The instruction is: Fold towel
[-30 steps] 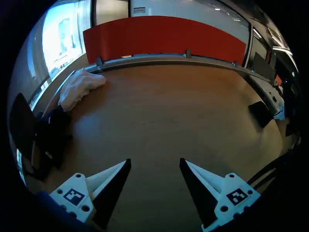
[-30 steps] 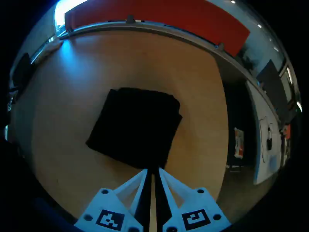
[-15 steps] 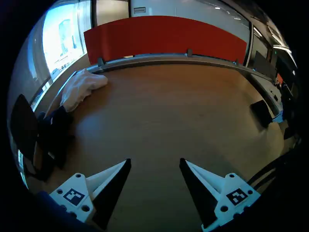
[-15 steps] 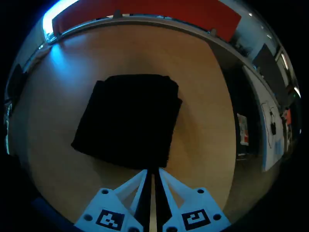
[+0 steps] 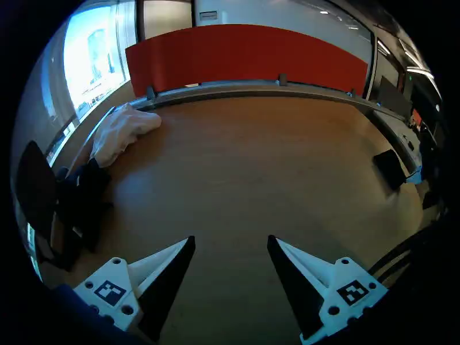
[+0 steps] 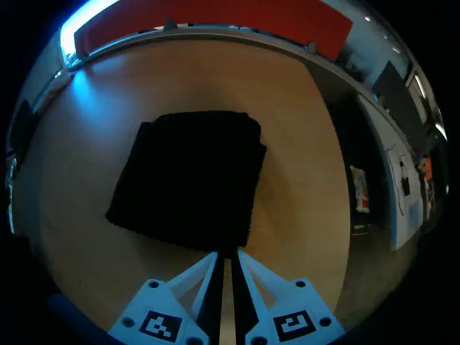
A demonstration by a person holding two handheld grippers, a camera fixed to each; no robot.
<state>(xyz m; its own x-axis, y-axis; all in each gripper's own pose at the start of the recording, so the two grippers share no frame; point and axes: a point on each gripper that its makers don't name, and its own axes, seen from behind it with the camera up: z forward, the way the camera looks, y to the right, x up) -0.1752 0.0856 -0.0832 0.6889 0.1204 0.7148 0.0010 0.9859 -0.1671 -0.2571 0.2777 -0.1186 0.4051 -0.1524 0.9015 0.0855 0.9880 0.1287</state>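
- Right gripper [image 6: 227,256] has drawn closer to the black towel [image 6: 190,178] than a second ago; the left gripper view has barely shifted.
- Towel lies folded flat on the wooden counter [image 6: 299,172], its near edge at the right jaws' tips.
- Right jaws are almost clenched, with a sliver of gap; whether they pinch the edge cannot be told.
- Left gripper [image 5: 231,241] hangs over the counter, jaws released and holding nothing.
- White cloth [image 5: 121,129] is heaped at the far-left edge, near a red panel [image 5: 247,54] and a dark chair [image 5: 34,190].

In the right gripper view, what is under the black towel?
The black towel lies flat on the wooden table, which shows all round it. Anything between towel and table is covered, and its dark layers cannot be told apart.
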